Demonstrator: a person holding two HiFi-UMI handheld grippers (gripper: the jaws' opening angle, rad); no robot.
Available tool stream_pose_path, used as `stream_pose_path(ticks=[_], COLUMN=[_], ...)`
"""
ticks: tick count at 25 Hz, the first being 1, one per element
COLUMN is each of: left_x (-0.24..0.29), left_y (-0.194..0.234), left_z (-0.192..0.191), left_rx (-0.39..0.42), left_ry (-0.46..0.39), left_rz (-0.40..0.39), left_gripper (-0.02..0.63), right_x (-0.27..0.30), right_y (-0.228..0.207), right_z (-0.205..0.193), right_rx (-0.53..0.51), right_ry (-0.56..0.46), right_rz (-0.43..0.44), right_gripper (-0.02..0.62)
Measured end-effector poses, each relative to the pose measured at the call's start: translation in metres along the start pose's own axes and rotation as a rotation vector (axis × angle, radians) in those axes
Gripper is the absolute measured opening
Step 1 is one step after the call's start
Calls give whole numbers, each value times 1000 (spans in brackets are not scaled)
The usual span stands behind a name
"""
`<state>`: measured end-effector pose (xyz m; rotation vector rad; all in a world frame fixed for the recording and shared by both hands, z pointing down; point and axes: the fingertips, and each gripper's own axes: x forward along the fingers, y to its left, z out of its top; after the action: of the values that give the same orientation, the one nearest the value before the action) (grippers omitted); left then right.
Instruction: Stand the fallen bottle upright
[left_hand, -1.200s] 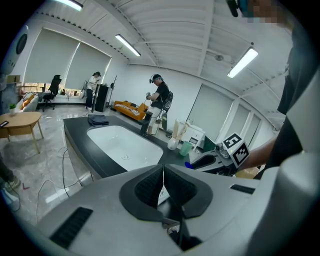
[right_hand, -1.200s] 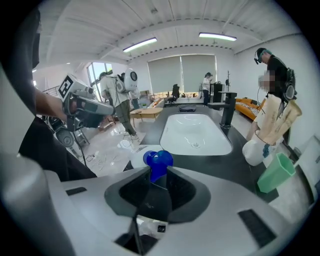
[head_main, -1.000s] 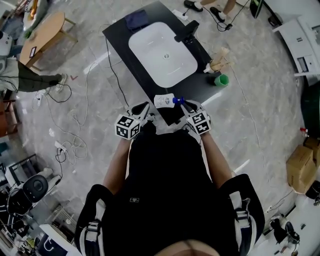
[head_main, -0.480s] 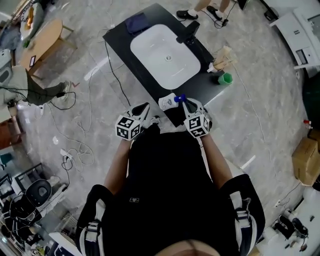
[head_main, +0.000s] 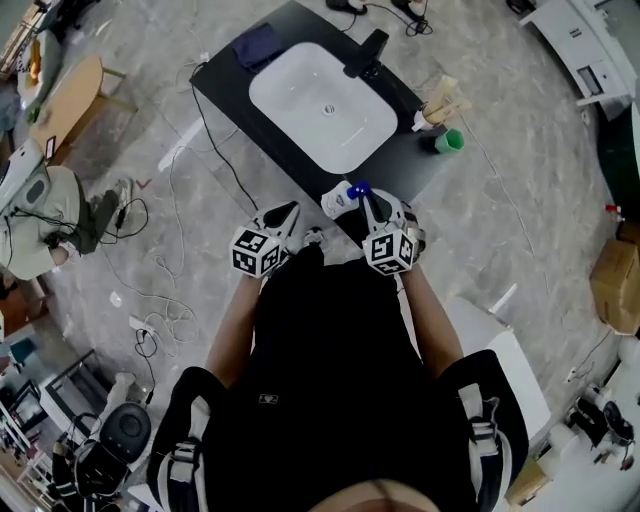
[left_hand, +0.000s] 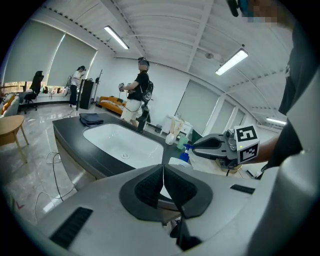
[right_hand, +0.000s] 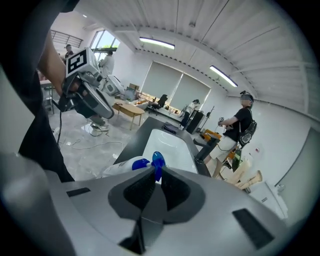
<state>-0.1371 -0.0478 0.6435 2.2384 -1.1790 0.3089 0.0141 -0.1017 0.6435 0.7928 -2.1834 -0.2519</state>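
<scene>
A white bottle (head_main: 337, 200) with a blue pump top (head_main: 357, 188) lies tilted at the near edge of the black counter (head_main: 405, 170). My right gripper (head_main: 363, 201) is shut on the blue top (right_hand: 157, 161); its jaws have just been closing with that top between them. The white body (right_hand: 121, 166) points away to the left. Left of the bottle, my left gripper (head_main: 290, 211) hangs with its pads together (left_hand: 163, 172) and nothing in them. The bottle (left_hand: 178, 161) and the right gripper (left_hand: 196, 146) show beyond it in the left gripper view.
A white sink basin (head_main: 322, 108) fills the counter's middle, with a black tap (head_main: 362, 54) behind it. A green cup (head_main: 448, 141) and wooden pieces (head_main: 440, 104) stand at the right end, a dark cloth (head_main: 258, 45) at the far corner. Cables (head_main: 160, 250) trail on the floor.
My right gripper has rolled and risen a little with the blue top in its jaws, and the bottle's top end has come up. The left gripper has drifted slightly.
</scene>
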Motion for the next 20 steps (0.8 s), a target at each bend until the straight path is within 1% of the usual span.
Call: stream_pose_path(ticks=[7, 14, 16, 20], left_x=[1, 4, 5, 6], left_y=[11, 14, 13, 12], left_z=[-1, 7, 7, 4], left_rx=[32, 48, 52, 62], left_ry=[34, 37, 42, 50], left_rz=[-57, -85, -95, -113], left_gripper=[15, 15, 15, 15], right_x=[-3, -12, -13, -16], right_y=[-15, -19, -19, -11], right_z=[-2, 5, 7, 7], right_rx=[-16, -132, -152, -182], right_ry=[49, 68, 66, 66], right_rz=[-98, -170, -180, -173], right_gripper=[89, 89, 89, 92])
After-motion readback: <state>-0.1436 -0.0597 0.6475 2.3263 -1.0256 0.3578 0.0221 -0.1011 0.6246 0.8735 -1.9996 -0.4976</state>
